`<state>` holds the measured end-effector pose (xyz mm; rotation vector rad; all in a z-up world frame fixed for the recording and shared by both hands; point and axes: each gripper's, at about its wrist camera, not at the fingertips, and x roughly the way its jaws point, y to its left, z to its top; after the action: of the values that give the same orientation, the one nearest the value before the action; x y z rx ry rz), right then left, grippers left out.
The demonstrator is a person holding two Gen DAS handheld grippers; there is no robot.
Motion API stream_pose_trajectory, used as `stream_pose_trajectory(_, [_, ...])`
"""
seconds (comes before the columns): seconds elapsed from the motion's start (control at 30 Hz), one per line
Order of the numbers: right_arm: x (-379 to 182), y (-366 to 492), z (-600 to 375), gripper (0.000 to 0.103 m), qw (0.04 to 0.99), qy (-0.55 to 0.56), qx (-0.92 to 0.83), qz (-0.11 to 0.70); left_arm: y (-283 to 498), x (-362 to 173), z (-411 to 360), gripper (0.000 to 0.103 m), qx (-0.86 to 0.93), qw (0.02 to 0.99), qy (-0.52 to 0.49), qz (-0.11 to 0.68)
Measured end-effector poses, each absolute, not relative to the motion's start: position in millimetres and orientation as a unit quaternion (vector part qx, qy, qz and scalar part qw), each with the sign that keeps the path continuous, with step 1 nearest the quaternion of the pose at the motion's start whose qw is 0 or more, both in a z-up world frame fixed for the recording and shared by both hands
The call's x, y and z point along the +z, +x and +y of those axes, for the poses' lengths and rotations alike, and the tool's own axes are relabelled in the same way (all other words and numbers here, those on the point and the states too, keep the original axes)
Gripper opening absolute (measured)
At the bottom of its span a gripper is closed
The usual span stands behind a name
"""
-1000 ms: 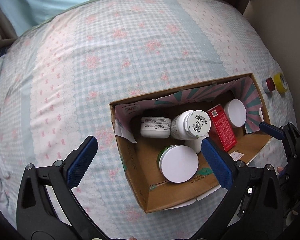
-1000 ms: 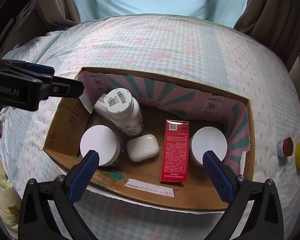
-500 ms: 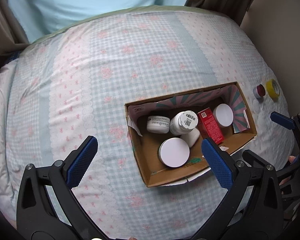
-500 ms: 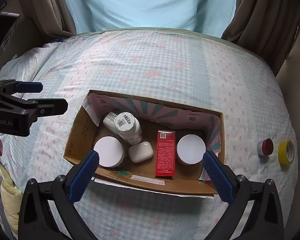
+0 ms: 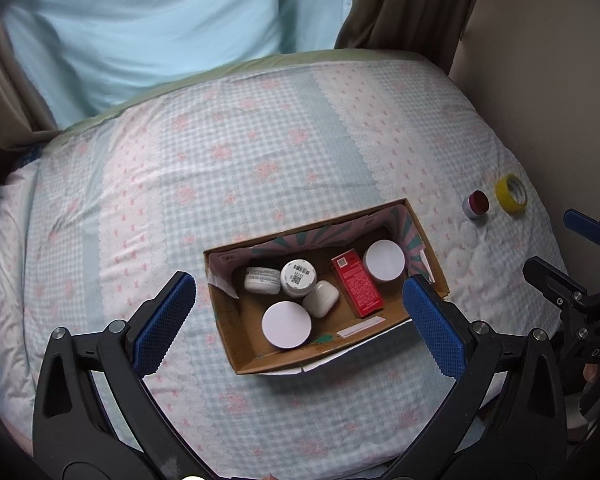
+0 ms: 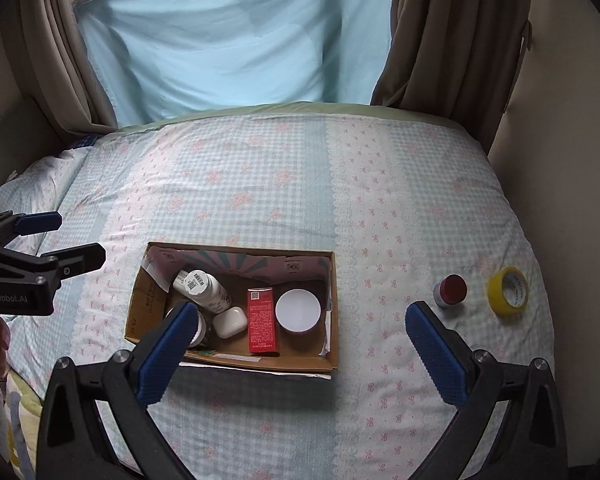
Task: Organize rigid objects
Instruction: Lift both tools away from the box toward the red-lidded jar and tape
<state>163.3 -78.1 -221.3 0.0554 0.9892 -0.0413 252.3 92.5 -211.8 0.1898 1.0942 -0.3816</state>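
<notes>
Both views now take in far more of the bed (image 6: 300, 184) than a second ago: the two claws have pulled up and back from the cardboard box (image 6: 148, 304), which filled much of each frame then and now sits small near the middle of the quilt. That retreat reads as one packing step finished and the hands resetting for the next. The box holds a white bottle (image 6: 204, 286), a red carton (image 6: 263, 322), two white-lidded jars (image 5: 287, 325), a small white case (image 6: 230, 322) and a low jar lying on its side (image 5: 262, 280), all loosely packed with bare cardboard floor between them. The left claw (image 5: 296, 320) is spread wide and carries nothing; the right claw (image 6: 300, 344) is likewise spread and empty. Still outside the box, well to its right and close to the bed's right edge, stand a small red-capped jar (image 6: 451, 290) and a yellow tape roll (image 6: 507, 290), just beside each other but apart. They look like the remaining work. Open quilt lies between them and the box, so the right claw has a free path, though the nearby bed edge and wall leave little margin beyond the tape.
</notes>
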Motion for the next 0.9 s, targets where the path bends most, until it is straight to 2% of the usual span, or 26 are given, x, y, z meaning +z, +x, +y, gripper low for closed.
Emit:
stream_pose_trajectory(0.27, [-207.7,130.2,-182.0,0.103,0.882,0.022,-0.061,0.466,222.6,-198.3,-16.2,0.103,-0.182,0.842,0.095,0.499])
stream_pose_trajectory(0.5, [-219.3,101.9,-303.5,0.103,0.872,0.048,-0.108,0.476,201.8,-219.5,-116.9,0.103,-0.194,0.835,0.08,0.509])
stream_pose_trajectory(0.7, [-254.1,106.5,-378.9,0.103,0.859,0.046,-0.137,0.491,204.3,-270.6,-192.1,0.103,-0.212,0.817,0.086,0.529])
stream_pose_trajectory(0.9, [-323.5,125.0,-425.6,0.103,0.85,0.102,-0.161,0.492,223.0,-350.7,-255.9,0.103,-0.242,0.81,0.122,0.52])
